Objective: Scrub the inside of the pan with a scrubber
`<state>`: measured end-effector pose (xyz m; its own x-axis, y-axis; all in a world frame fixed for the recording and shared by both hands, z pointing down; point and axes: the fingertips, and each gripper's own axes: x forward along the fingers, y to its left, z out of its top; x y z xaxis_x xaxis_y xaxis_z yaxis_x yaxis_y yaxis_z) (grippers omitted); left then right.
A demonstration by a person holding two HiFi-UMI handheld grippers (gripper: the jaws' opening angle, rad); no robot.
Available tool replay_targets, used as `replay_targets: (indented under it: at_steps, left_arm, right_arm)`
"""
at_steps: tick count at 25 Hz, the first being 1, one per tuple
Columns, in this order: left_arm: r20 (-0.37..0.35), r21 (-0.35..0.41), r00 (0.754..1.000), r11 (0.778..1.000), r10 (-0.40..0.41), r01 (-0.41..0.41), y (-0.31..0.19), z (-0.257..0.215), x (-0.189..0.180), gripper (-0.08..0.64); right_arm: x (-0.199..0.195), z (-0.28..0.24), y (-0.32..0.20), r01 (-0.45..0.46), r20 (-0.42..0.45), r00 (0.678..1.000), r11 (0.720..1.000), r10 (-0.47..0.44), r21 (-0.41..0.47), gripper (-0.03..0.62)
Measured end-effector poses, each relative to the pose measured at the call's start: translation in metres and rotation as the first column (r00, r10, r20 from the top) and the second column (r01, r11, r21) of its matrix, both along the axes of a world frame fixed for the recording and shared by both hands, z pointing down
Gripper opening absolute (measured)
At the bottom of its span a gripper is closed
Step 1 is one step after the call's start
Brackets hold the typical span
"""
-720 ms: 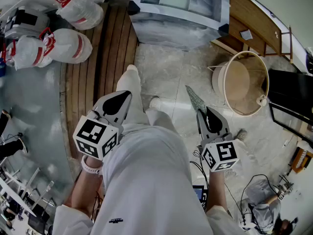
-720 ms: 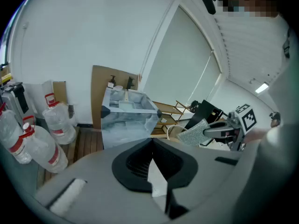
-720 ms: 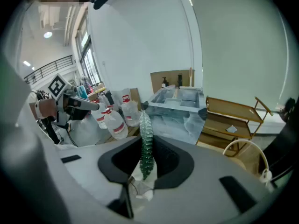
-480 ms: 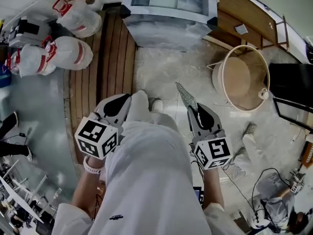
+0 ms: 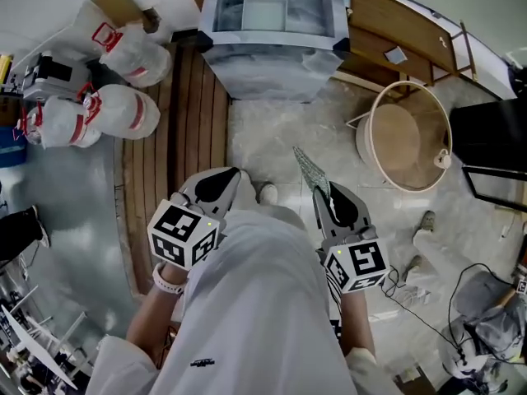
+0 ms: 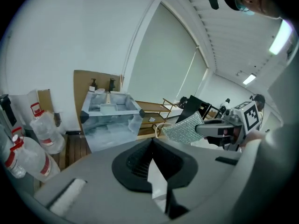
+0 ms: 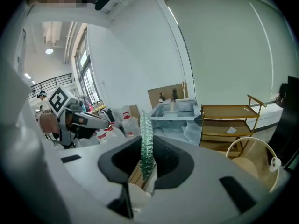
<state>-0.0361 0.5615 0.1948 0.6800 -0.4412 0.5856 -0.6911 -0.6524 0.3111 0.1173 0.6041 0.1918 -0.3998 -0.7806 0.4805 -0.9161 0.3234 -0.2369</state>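
My right gripper is shut on a thin green-silver mesh scrubber, which sticks up edge-on between the jaws in the right gripper view. My left gripper is shut with nothing in it, jaws meeting in a line. Both are held in front of the person's white-clad body, over the floor. From the left gripper view the scrubber shows flat, poking out of the right gripper. No pan is plainly in view; a pale square object with a handle lies in the tub ahead.
A plastic-wrapped grey tub stands ahead on the floor. A wooden shelf unit and a round cream basket are at the right. White bags lie at the left beside a wooden slatted strip. Cables trail at the lower right.
The person has stepped toward the tub, which now sits closer in view. The left gripper shifted right and forward. The right gripper keeps the scrubber.
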Motion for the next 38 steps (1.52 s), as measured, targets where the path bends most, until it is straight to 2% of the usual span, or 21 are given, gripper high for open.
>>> replay_targets:
  at_steps: [3, 7, 12, 17, 24, 30, 34, 38]
  left_arm:
    - [0.0, 0.025, 1.0, 1.0, 0.002, -0.002, -0.003, -0.005, 0.002, 0.005]
    - [-0.014, 0.021, 1.0, 0.999, -0.025, 0.025, -0.012, -0.007, 0.0, 0.006]
    - [-0.014, 0.0, 1.0, 1.0, -0.026, 0.026, -0.048, 0.002, -0.004, 0.005]
    - [-0.023, 0.009, 1.0, 1.0, -0.02, 0.02, -0.131, 0.012, -0.01, 0.005]
    - [-0.045, -0.009, 0.999, 1.0, 0.024, -0.024, -0.282, 0.003, -0.025, 0.005]
    - [-0.062, -0.046, 0.995, 0.995, 0.082, -0.085, -0.396, 0.005, -0.034, 0.005]
    - [-0.066, -0.056, 0.988, 0.989, 0.136, -0.14, -0.443, 0.009, -0.031, 0.005]
    - [-0.062, -0.065, 0.983, 0.982, 0.172, -0.176, -0.47, 0.015, -0.021, 0.005]
  right_arm:
    - [0.001, -0.004, -0.004, -0.007, 0.014, 1.0, 1.0, 0.007, 0.016, 0.063]
    - [-0.001, -0.007, -0.017, 0.014, 0.012, 1.0, 1.0, -0.015, 0.019, 0.063]
    - [-0.002, -0.006, -0.06, 0.023, 0.01, 1.0, 1.0, -0.023, 0.018, 0.063]
    - [-0.007, 0.002, -0.139, 0.013, 0.001, 1.0, 1.0, -0.013, 0.012, 0.063]
    - [-0.03, -0.006, -0.276, 0.006, -0.063, 0.998, 1.0, -0.008, -0.031, 0.063]
    - [-0.037, -0.008, -0.383, -0.064, -0.088, 0.994, 0.996, 0.059, -0.054, 0.063]
    - [-0.037, -0.008, -0.429, -0.113, -0.103, 0.989, 0.992, 0.106, -0.06, 0.063]
    - [-0.033, -0.004, -0.453, -0.121, -0.134, 0.985, 0.99, 0.111, -0.07, 0.064]
